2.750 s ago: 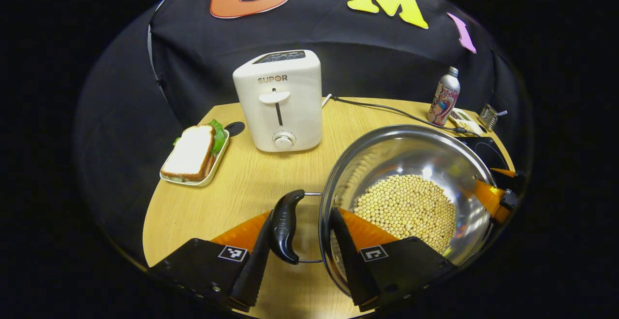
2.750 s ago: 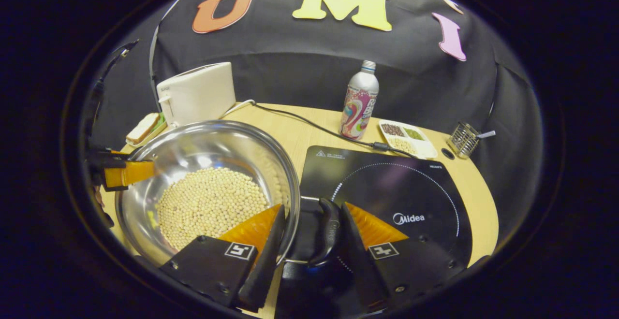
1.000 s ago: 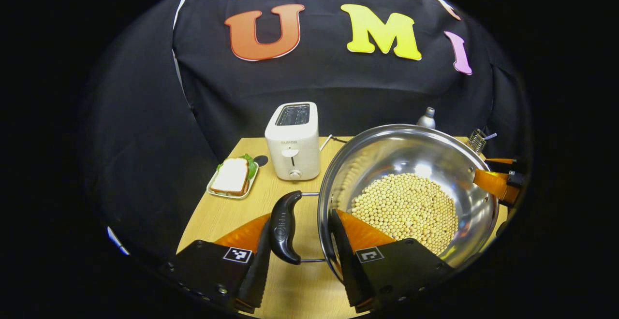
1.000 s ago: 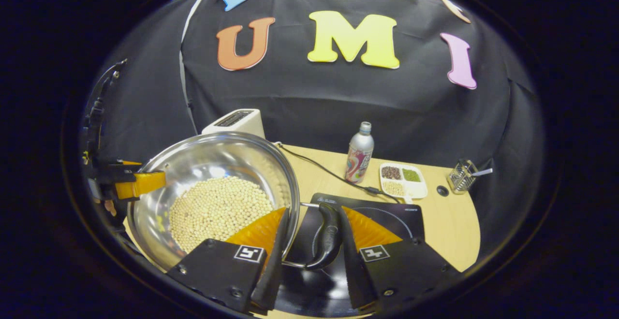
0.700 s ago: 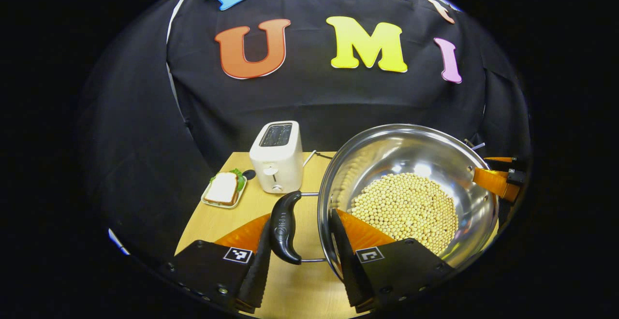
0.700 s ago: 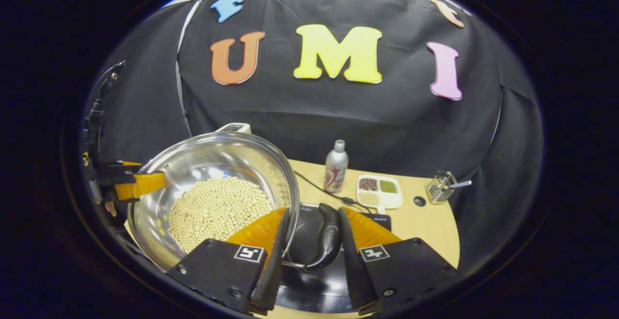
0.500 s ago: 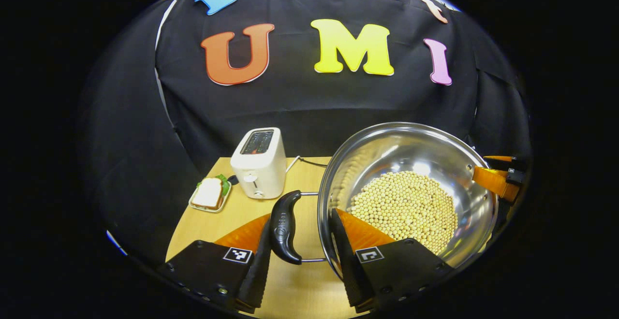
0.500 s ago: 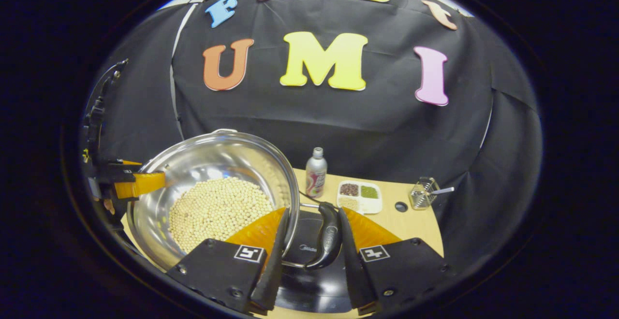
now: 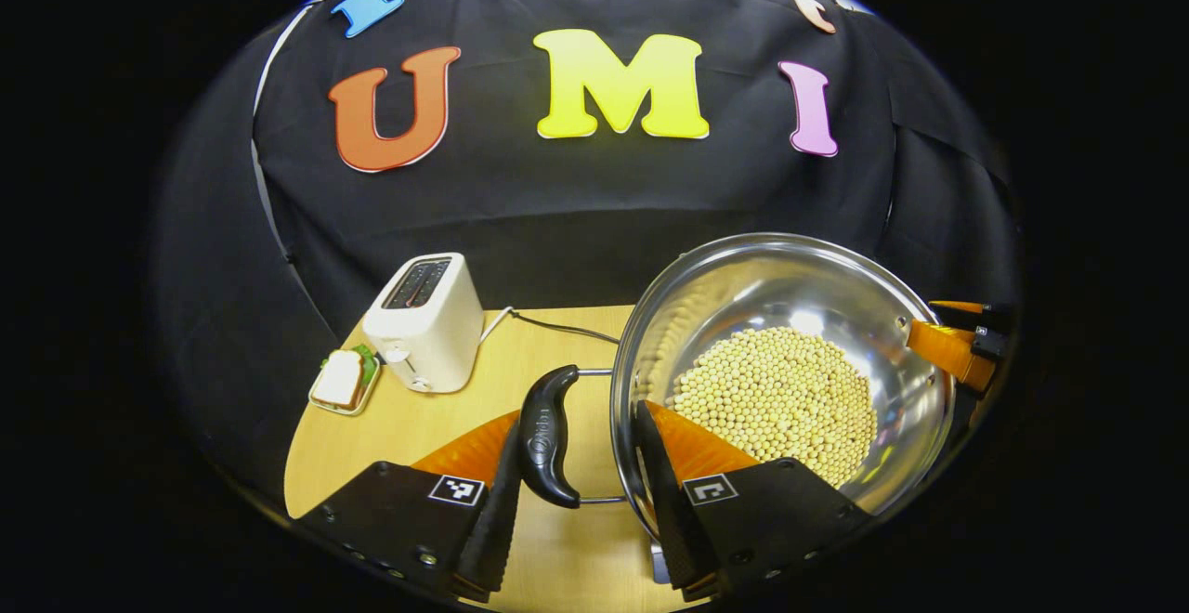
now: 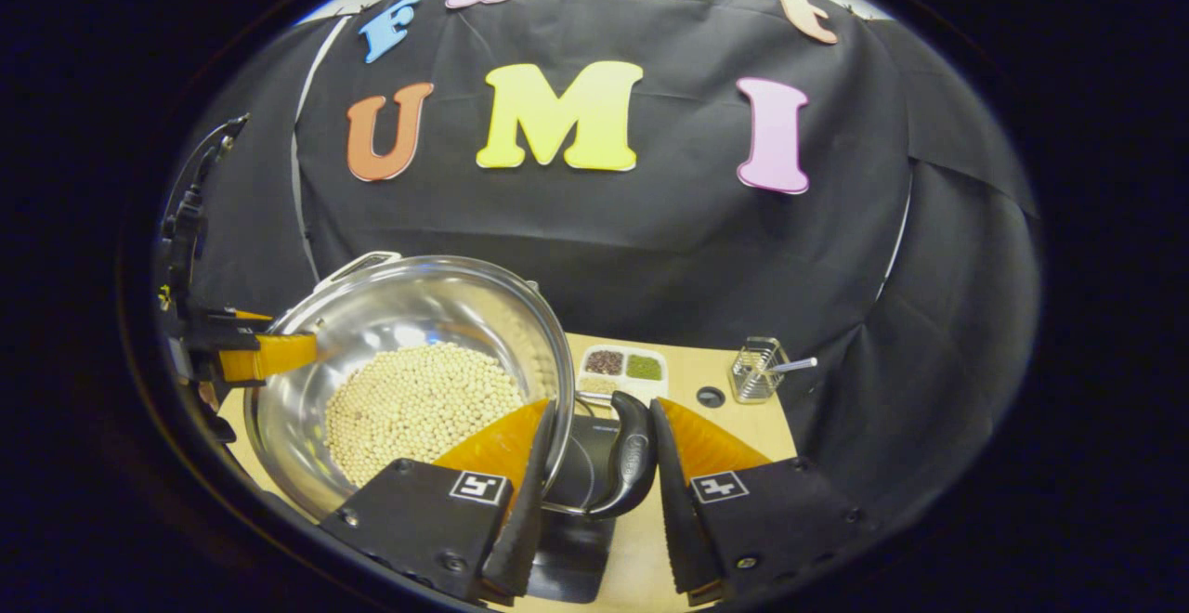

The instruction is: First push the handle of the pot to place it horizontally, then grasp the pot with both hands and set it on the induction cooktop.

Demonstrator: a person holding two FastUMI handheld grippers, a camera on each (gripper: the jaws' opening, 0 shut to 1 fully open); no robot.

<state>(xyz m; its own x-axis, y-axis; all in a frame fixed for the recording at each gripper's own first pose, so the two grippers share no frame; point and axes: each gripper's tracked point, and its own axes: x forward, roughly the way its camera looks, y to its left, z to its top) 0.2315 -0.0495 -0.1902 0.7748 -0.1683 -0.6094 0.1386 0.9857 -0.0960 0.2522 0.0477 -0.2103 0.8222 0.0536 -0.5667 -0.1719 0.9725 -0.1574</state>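
Gripping both handles, the pot [image 9: 790, 381] is held above the table [image 9: 446, 418] by the left gripper [image 9: 576, 492] and right gripper [image 10: 594, 492]; a toaster [image 9: 423, 320] is seen at ten o'clock, the cooktop [image 10: 576, 478] underneath.

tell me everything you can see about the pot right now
The pot is a wide, shiny metal bowl-shaped pan, its floor covered with pale round beans. A black curved handle on a wire loop sticks out sideways at each end. The left claw straddles one handle and the rim; the right claw straddles the other handle. The pot appears held up above the wooden table, roughly level.
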